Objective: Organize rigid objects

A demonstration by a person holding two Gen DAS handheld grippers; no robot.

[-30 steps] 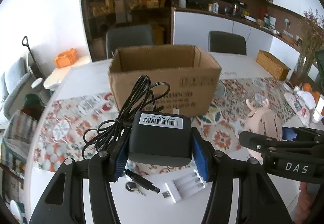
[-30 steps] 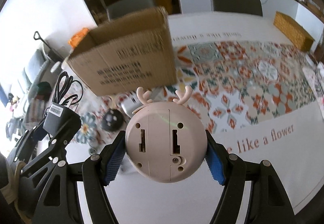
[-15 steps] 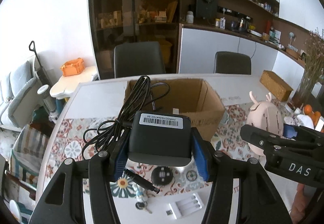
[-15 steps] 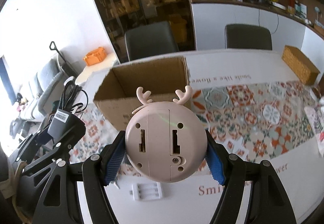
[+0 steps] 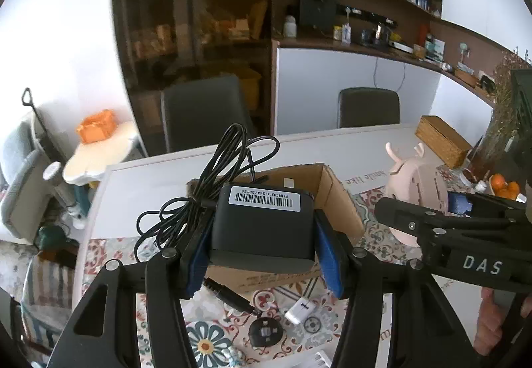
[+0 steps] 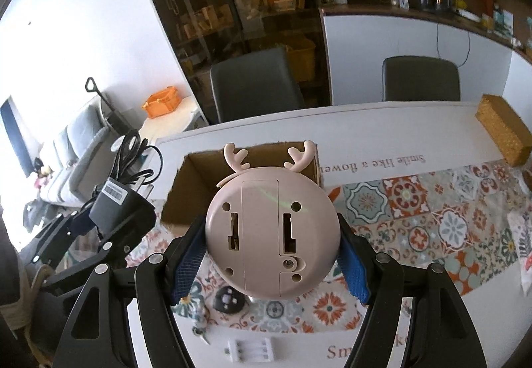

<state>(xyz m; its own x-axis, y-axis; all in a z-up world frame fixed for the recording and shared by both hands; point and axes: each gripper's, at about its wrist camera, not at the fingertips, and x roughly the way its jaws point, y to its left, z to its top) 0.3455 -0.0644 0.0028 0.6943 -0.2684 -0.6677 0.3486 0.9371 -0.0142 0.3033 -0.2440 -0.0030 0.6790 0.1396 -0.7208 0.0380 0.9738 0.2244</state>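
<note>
Left wrist view. The left gripper was clamped on a black power adapter, blue pads pressed against both its sides, barcode label facing up. The adapter's black cable hung in a bundled coil off its left side, and the barrel plug dangled below the jaws. Behind and beneath the adapter stood an open cardboard box on the patterned table runner. On the runner in front of the box lay a small white plug piece and a round black disc. At right, the right gripper came in from the side, carrying a pink deer-shaped gadget. A wooden box sat on the far part of the white table, with two dark chairs behind it.

Right wrist view. The right gripper was closed on the round pink deer-shaped gadget, flat back toward the camera, antlers upward, pads touching both its sides. It was held above the table, in front of the open cardboard box. At left, the left gripper held the power adapter, its cable looped above. On the table below lay the black disc, a small key and a white battery holder. The runner stretched to the right, the wooden box beyond it.
</note>
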